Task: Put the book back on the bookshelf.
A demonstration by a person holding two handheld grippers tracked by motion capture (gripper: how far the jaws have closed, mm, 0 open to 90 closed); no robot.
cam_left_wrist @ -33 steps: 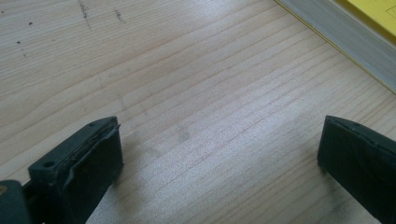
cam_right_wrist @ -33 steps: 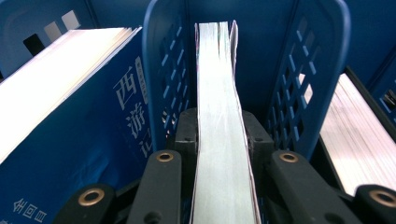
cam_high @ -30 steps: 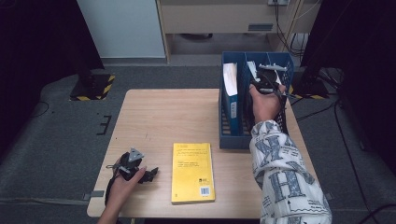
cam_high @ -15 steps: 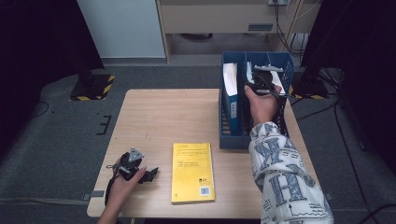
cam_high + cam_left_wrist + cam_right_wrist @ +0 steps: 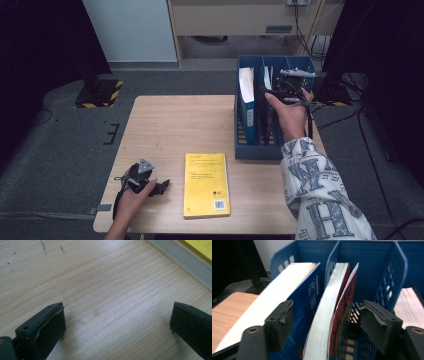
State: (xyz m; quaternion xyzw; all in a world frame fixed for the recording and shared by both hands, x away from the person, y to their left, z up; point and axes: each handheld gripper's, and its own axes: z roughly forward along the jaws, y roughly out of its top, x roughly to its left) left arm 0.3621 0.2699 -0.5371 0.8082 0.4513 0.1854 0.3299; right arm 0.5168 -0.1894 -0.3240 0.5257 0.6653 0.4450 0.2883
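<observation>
- Blue plastic file rack (image 5: 243, 150) stands at the right side of the wooden table (image 5: 175, 125) in the high view. The right gripper (image 5: 291, 89) is above its middle slot, and its jaws have just been opening. Compared with a second ago, the hand sits a little nearer to the person and higher. I judge that the red book (image 5: 267, 80) was just let go into the slot, so this part of the sorting looks finished.
- Same view: the left gripper (image 5: 159, 187) rests on the table near the yellow book (image 5: 205, 184), which lies flat and is not touched. It is probably the next one to go. The right gripper's jaw tips are hidden behind the hand here.
- Left gripper view: the jaws stand wide apart with only bare table (image 5: 105, 290) between them. The yellow book (image 5: 200, 250) is cut off at the upper right corner.
- Right gripper view: the right gripper (image 5: 325, 327) is open; the red book (image 5: 343, 312) stands upright between the pads, but neither pad presses on it. A blue book (image 5: 308, 297) leans in the next slot. The rack (image 5: 367, 262) floor is hard to see.
</observation>
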